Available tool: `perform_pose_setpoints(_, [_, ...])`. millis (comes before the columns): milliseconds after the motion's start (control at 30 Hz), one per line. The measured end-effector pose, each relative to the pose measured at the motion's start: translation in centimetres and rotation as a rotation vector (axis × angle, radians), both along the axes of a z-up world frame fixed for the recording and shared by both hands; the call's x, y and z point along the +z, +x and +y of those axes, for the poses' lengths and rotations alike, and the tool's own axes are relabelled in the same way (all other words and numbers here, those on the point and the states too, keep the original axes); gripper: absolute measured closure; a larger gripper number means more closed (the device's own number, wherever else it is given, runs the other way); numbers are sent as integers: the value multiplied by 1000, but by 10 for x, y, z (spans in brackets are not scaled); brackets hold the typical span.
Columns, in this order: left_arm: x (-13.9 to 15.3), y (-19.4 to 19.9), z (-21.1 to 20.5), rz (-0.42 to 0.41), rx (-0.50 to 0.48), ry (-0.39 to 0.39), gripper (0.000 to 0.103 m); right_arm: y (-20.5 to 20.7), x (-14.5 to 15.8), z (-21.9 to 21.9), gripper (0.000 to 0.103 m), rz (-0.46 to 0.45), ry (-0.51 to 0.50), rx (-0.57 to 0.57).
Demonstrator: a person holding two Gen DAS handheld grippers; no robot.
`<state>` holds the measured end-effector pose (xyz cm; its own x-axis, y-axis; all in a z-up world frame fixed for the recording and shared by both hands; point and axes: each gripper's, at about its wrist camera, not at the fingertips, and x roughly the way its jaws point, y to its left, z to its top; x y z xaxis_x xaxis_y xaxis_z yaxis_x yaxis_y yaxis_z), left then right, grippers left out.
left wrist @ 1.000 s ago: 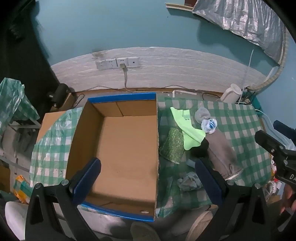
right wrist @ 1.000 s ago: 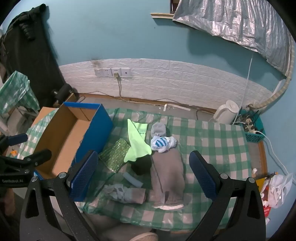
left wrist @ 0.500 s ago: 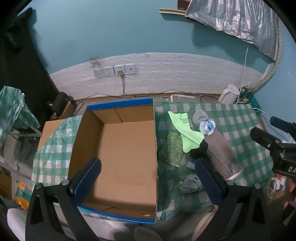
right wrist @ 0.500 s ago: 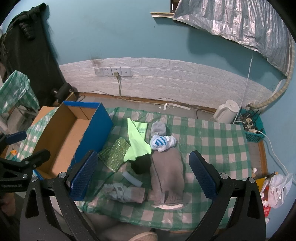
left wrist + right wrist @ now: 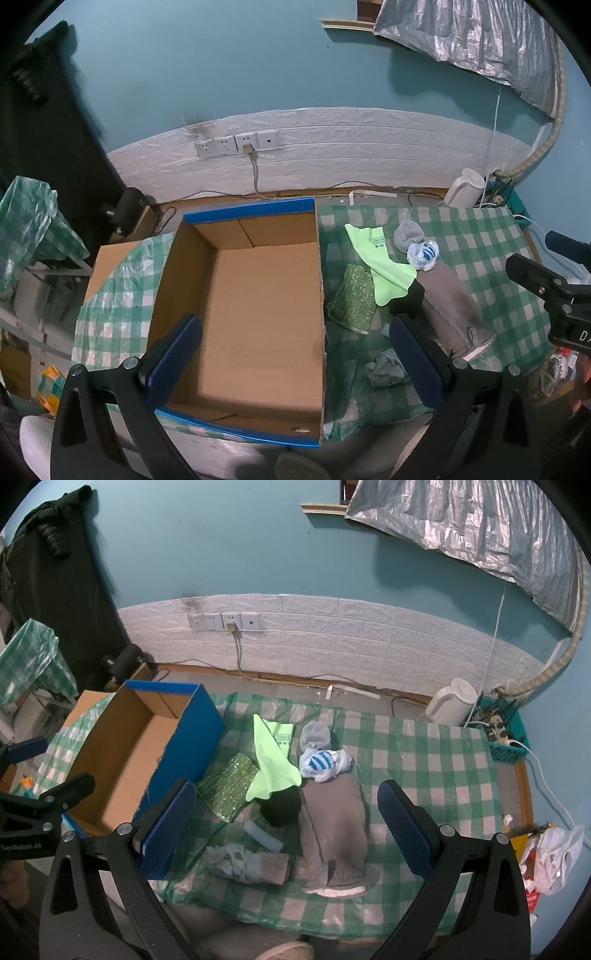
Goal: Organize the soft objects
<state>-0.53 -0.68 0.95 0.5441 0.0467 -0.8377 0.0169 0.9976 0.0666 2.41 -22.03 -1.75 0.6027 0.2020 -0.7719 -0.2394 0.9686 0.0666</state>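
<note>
My left tongs (image 5: 295, 354) gape wide and empty above the bare corrugated cardboard box (image 5: 255, 306). My right tongs (image 5: 286, 830) are spread just as wide, holding nothing, over the soft pile beside the box on the checked table (image 5: 424, 760): a lime cloth (image 5: 271, 764), a sequinned green pad (image 5: 227, 784), and limp grey trousers (image 5: 332, 827).

Right gripper (image 5: 284, 825): jaws wide apart, holding nothing, hung above a green checked cloth (image 5: 424, 760). On the cloth lay a grey garment (image 5: 334, 819), a black bundle (image 5: 280, 806), a lime cloth (image 5: 271, 762), a sequined green pad (image 5: 225, 784), a blue-and-white sock ball (image 5: 323, 762), a grey sock (image 5: 314, 734), a white foam block (image 5: 264, 836) and a crumpled pale rag (image 5: 247, 860). An open cardboard box (image 5: 122, 753) with blue sides stood to the left, the left gripper (image 5: 44, 764) over its near corner, also open; a white kettle (image 5: 450, 701) stood at the far right.
</note>
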Motion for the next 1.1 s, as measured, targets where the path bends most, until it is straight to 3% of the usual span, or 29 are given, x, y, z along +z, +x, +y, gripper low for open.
perform_pose_setpoints(400, [4, 0, 6, -10, 4, -53, 1, 0, -2, 0, 5, 3, 0, 0])
perform_pose_setpoints(733, [-1, 3, 8, 25, 5, -51, 1, 1, -2, 1, 5, 4, 0, -1])
perform_pose_setpoints(1100, [-9, 7, 14, 72, 25, -115, 1, 2, -3, 0, 5, 5, -1, -2])
